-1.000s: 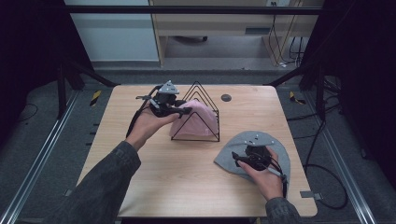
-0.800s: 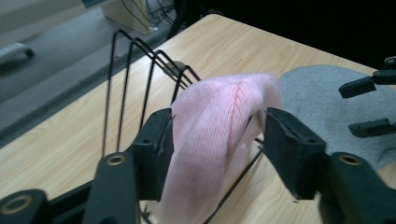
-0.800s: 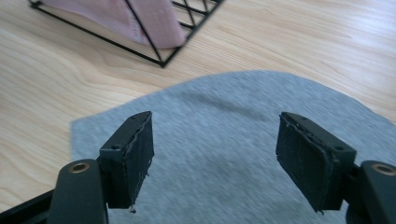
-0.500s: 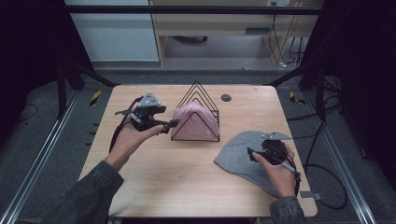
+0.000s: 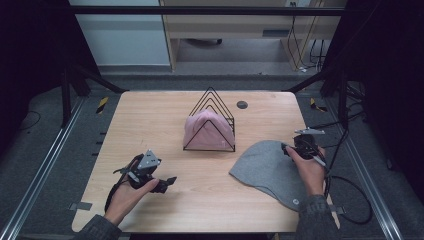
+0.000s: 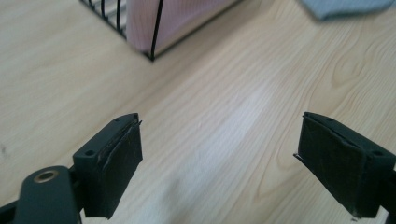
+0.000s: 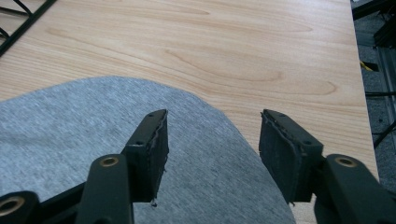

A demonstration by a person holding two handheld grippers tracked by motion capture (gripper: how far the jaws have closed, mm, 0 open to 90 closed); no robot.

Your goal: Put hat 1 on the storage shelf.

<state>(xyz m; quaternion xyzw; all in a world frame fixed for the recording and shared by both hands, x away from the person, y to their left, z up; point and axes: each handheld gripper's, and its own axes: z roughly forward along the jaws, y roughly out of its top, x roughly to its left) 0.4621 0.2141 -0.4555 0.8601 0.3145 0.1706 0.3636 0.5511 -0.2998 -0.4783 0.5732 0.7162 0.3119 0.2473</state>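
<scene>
Grey hat (image 5: 272, 170) lies flat near the surface's right edge; right gripper (image 7: 212, 149) hovers over its rim w/ jaws apart, holding nothing. Left gripper (image 6: 219, 163) near front-left corner, jaws wide apart; pink hat (image 5: 207, 129) sits in wire rack (image 5: 210, 100) mid-surface.

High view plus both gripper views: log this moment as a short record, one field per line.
surface: wooden table
rack: black wire rack, upright near the table's middle
in rack: pink cap
loose item: grey cap, flat on the table at the right
left gripper: open, over bare wood, holding nothing
right gripper: open, poised above the grey cap's edge, not gripping it
small item: dark round disc beyond the rack
</scene>
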